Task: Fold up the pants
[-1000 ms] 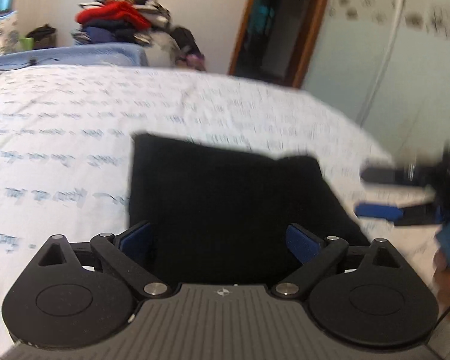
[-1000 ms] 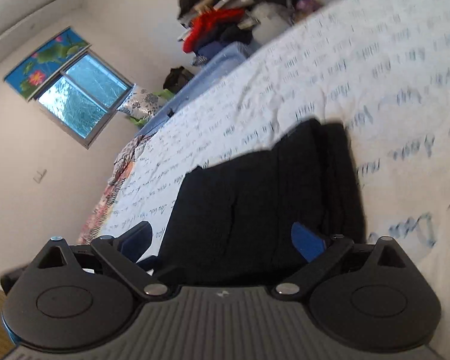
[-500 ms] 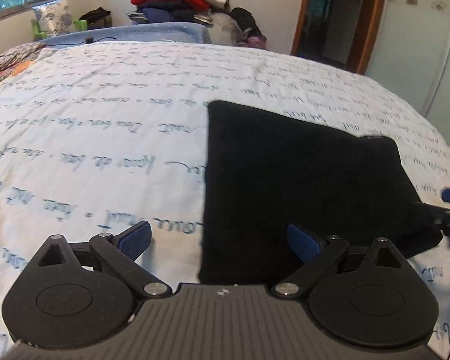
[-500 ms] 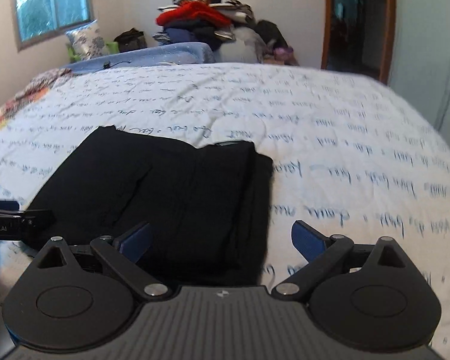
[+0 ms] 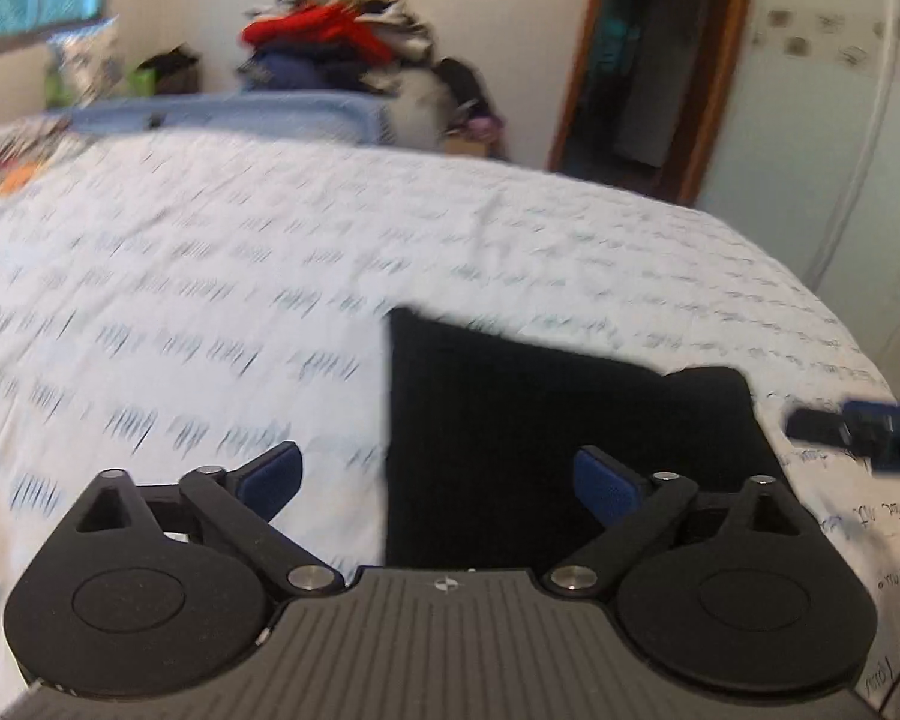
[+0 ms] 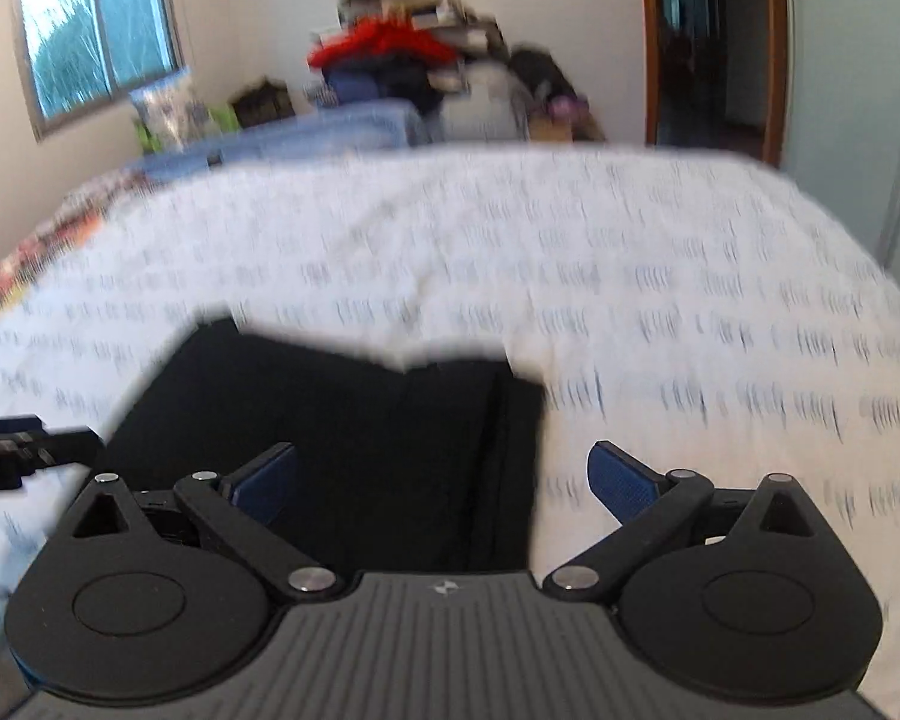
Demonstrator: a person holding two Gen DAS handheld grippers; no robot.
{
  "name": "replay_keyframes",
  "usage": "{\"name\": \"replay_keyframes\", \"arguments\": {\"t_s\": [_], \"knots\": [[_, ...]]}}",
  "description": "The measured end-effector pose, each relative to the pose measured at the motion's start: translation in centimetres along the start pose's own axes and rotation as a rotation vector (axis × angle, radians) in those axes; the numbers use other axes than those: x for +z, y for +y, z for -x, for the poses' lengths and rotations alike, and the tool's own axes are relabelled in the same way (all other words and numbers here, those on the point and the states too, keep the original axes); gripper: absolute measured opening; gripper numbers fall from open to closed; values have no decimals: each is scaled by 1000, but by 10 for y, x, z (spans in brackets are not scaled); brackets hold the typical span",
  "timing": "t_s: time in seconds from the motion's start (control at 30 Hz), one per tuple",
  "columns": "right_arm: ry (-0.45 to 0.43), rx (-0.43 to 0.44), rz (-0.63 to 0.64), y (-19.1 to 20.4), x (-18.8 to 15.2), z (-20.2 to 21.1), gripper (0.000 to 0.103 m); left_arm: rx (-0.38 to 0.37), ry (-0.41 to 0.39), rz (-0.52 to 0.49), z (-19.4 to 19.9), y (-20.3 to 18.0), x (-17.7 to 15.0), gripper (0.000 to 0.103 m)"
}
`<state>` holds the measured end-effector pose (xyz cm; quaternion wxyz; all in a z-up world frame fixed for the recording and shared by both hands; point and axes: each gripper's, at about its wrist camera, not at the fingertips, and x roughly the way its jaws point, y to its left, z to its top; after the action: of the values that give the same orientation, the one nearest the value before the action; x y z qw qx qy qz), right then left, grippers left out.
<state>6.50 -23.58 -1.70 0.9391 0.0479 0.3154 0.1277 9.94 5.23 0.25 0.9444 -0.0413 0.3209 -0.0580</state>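
The pants [image 5: 546, 432] are black cloth with a matt, light-absorbing surface; no weave is discernible. The bed sheet [image 5: 210, 276] is white cloth, matt, printed with dark blue script lines, and slightly rumpled.

The left gripper [image 5: 438, 480] has a body of matt black plastic with a ribbed grey-black top plate. Its link arms are smooth black plastic, joined by bright metal pivot pins. The pads [image 5: 606, 483] are blue with a finely textured, rubber-like face. The right gripper [image 6: 444, 480] has the same finish.

The door frame [image 6: 777, 48] is brown wood with a slight sheen. The clothes pile [image 6: 402, 60] is mixed cloth.
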Motion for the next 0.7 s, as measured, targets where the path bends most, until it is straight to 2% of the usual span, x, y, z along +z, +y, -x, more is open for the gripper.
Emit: {"name": "replay_keyframes", "arguments": {"t_s": [0.07,0.13,0.2,0.27,0.3,0.33,0.37,0.47,0.57,0.7], "knots": [[-7,74,-42,5,17,-12,103,-30,-3,-43,-16,-18,8,99],[36,167,-99,10,29,-36,103,-80,10,-66,-35,-31,10,99],[97,233,-163,13,35,-63,103,-79,62,-88,-57,-40,7,96],[153,239,-208,12,34,-87,103,-80,118,-105,-77,-41,-3,99],[162,214,-201,10,32,-96,103,-82,129,-124,-81,-41,-8,99],[168,195,-187,7,28,-103,103,-91,102,-134,-80,-38,-13,100],[161,215,-184,3,24,-105,103,-100,90,-140,-79,-35,-17,100],[144,252,-189,-2,20,-98,103,-113,76,-145,-76,-31,-22,100],[147,212,-209,2,34,-85,103,-102,81,-145,-75,-32,-19,100],[80,243,-189,9,41,-61,103,-98,67,-138,-68,-33,-18,100]]}}
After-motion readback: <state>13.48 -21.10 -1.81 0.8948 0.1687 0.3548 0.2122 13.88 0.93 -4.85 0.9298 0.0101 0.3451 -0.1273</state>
